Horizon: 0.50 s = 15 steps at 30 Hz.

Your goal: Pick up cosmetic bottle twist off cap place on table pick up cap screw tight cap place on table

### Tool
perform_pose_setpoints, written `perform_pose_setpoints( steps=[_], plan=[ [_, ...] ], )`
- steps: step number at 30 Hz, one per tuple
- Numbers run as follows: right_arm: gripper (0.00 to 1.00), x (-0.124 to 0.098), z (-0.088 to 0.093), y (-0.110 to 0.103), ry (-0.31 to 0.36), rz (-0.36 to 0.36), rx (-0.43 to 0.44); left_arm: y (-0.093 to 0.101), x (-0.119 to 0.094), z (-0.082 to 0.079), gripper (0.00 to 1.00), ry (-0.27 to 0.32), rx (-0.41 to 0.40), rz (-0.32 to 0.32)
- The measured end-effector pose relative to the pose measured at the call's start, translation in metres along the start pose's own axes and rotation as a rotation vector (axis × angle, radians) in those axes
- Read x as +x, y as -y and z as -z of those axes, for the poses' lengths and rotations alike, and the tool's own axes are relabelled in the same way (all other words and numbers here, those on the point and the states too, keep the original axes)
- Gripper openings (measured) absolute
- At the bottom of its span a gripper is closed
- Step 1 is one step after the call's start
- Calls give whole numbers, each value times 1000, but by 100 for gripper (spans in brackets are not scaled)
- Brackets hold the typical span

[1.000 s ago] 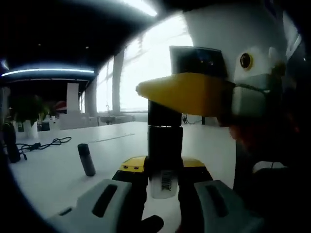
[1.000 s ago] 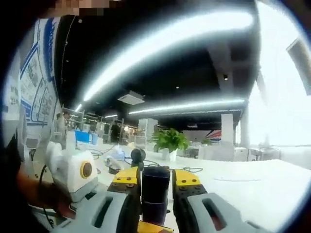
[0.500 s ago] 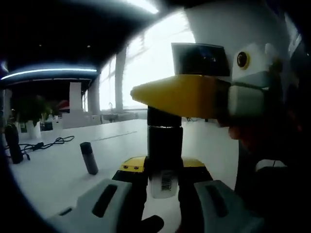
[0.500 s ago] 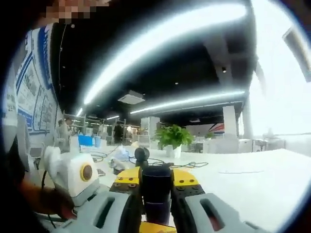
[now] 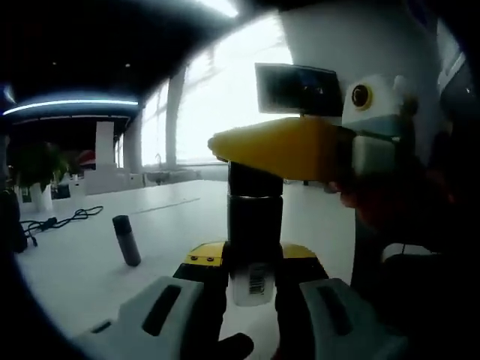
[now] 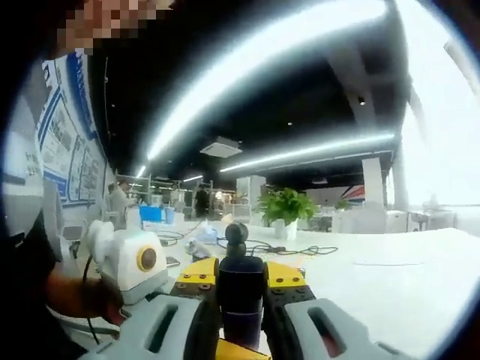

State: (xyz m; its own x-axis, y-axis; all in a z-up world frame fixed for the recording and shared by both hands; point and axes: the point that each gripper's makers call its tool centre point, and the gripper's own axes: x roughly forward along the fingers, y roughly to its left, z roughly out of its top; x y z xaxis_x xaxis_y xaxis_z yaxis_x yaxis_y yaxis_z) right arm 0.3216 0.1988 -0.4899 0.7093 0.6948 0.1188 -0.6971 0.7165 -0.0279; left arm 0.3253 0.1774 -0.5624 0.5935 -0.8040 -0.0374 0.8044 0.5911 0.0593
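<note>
Yellow-padded jaws of my left gripper (image 5: 251,289) clamp the cosmetic bottle (image 5: 255,232) upright above the white table (image 5: 82,262). My right gripper (image 6: 240,304) pinches its dark cap (image 6: 241,281). If the two tilt apart, I judge the thread could bind, or the cap could slip.

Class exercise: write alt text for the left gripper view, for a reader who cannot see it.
The left gripper clamps a dark cosmetic bottle upright between its jaws, while the right gripper's yellow jaw reaches in from the right across the bottle's cap. Behind, a small dark cylinder stands on a white table with a black cable.
</note>
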Motion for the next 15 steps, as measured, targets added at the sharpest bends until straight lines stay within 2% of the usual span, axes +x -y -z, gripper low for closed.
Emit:
perform_pose_setpoints(
  steps=[15],
  plan=[
    [15,-8,-5,-13,2,-174,-17,17,-5,-4,14,1,19,157]
  ],
)
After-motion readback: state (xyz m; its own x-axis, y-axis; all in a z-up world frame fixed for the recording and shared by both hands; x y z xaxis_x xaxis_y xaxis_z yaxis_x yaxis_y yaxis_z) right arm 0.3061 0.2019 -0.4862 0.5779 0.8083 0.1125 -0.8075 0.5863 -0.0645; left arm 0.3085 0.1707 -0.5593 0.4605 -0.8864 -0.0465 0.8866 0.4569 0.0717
